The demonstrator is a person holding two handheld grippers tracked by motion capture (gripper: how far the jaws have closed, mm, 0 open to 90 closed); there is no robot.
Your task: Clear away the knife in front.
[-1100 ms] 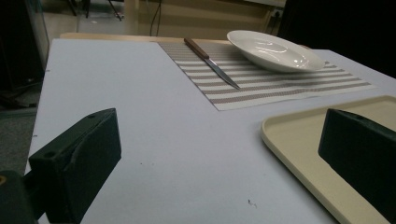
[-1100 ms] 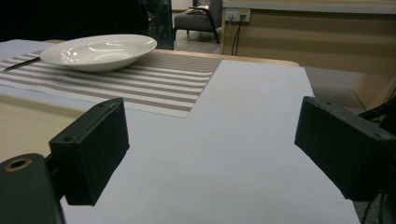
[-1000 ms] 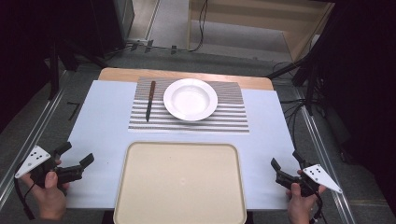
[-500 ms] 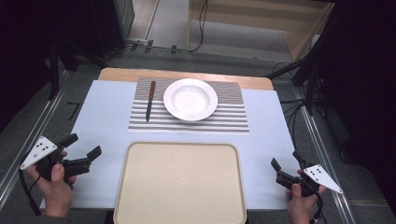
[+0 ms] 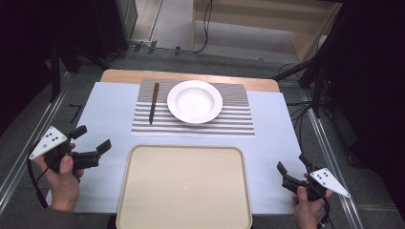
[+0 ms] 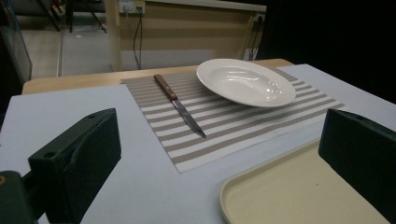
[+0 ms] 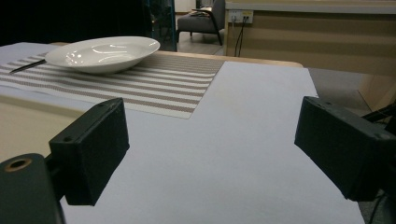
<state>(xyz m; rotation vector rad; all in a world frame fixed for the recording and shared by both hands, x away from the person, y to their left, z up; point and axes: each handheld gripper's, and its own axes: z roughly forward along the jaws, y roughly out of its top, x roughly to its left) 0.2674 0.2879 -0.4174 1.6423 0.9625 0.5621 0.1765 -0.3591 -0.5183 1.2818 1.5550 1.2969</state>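
A white deep plate [image 5: 194, 101] [image 6: 245, 81] [image 7: 103, 52] sits on a striped placemat [image 5: 239, 121] [image 6: 233, 126] at the far middle of the table. A wooden-handled knife [image 5: 154, 102] [image 6: 180, 105] lies on the mat left of the plate, blade toward me. My left gripper [image 5: 91, 138] [image 6: 223, 140] is open and empty, off the tray's far left corner, and faces the knife and plate. At the near right, beside the tray, my right gripper [image 5: 291, 163] [image 7: 215, 140] is open too, with nothing in it.
A large beige tray [image 5: 184, 186] [image 6: 299, 191] lies empty at the near middle, between the two grippers. A pale blue cloth [image 5: 110, 109] [image 7: 252, 121] covers the table; a wooden edge [image 5: 124, 75] shows at the back. Metal rails run along both sides.
My left gripper has moved forward and slightly right, toward the tray's far left corner. The right gripper, plate and knife have not moved.
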